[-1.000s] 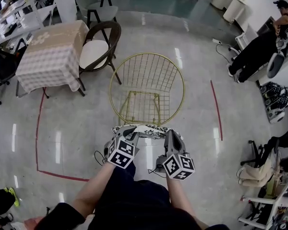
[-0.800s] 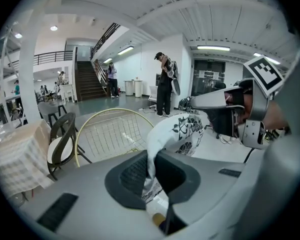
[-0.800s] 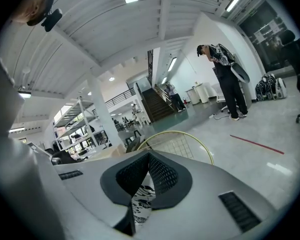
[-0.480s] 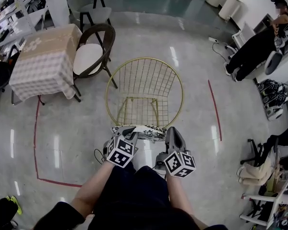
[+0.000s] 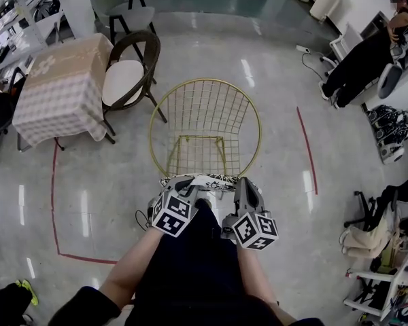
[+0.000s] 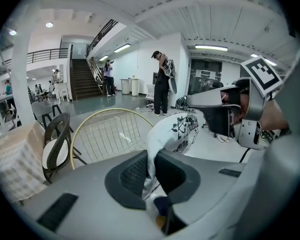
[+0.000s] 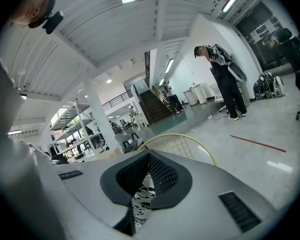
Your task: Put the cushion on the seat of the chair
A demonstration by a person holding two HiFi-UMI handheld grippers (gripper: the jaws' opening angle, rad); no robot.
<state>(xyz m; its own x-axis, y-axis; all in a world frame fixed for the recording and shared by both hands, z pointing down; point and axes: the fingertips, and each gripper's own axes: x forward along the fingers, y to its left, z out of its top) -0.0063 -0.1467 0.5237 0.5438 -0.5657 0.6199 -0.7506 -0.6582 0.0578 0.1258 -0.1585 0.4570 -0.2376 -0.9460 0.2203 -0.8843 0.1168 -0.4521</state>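
I moved cushion [image 5: 202,181] nearer wire chair [image 5: 205,124]; left gripper [image 5: 183,184], right gripper [image 5: 243,184] both clamp it; glossy grey floor [image 5: 109,202], red tape line [image 5: 54,202].

Checkered-cloth table [image 5: 58,87] upper left, dark wicker chair [image 5: 126,80] right beside it, red floor tape [image 5: 307,151] off right.

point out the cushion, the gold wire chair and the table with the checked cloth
cushion [image 5: 211,180]: head view, on its patterned top face
gold wire chair [image 5: 205,111]: head view, middle of its wire back
table with checked cloth [image 5: 58,87]: head view, on the cloth over its top
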